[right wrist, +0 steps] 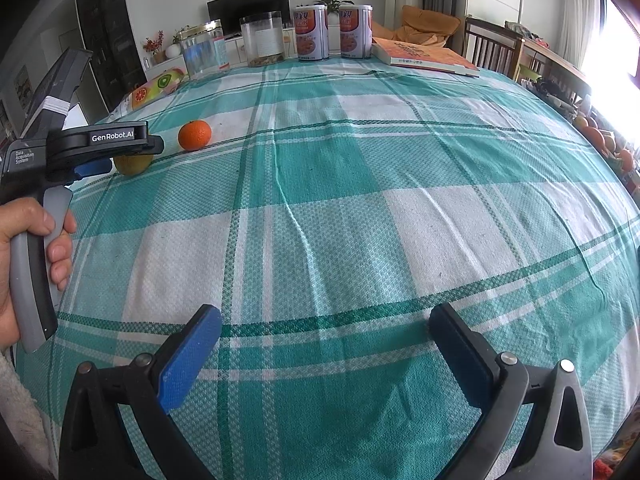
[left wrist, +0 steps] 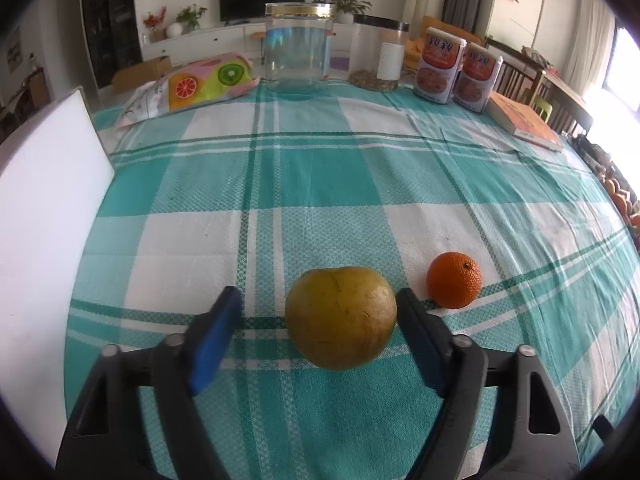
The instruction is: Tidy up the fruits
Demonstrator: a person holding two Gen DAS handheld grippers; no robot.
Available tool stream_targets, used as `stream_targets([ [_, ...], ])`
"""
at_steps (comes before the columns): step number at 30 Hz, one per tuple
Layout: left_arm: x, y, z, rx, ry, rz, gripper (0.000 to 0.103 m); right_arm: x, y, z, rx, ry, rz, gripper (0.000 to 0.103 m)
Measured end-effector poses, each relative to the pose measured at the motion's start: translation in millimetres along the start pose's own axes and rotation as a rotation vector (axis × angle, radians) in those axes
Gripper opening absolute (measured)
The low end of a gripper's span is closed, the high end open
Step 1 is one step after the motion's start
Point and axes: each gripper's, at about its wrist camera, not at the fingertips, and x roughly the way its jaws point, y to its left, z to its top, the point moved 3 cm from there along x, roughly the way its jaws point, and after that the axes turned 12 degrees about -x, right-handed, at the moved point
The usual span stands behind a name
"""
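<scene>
Green-checked cloth covers the worktop (left wrist: 320, 168), where the left gripper (left wrist: 318, 312) has its jaws apart around the yellow-green fruit (left wrist: 341, 317), right pad touching, so centre before squeezing, minding the orange (left wrist: 454, 280) just beside; the right gripper (right wrist: 326, 336) gapes empty.

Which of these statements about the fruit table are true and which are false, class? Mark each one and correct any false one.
1. The left gripper is open around the yellow-green fruit. True.
2. The small orange sits between the right gripper's fingers. False: nothing lies between the open fingers of the right gripper.
3. The gold-lidded jar holds fruit. False: it looks empty.
4. Two cans stand beside a book. True.
</scene>
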Motion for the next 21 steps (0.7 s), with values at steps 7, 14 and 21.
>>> stream_targets([
  [7, -35, 6, -23, 0.002, -0.017, 0.005, 0.051, 0, 0, 0, 0.000, 0.000, 0.000, 0.103],
  [14, -79, 19, -75, -0.001, 0.033, -0.034, 0.051, 0, 0, 0, 0.000, 0.000, 0.000, 0.103],
  [21, -92, 31, -107, 0.040, 0.022, -0.042, 0.051, 0, 0, 0, 0.000, 0.000, -0.001, 0.103],
])
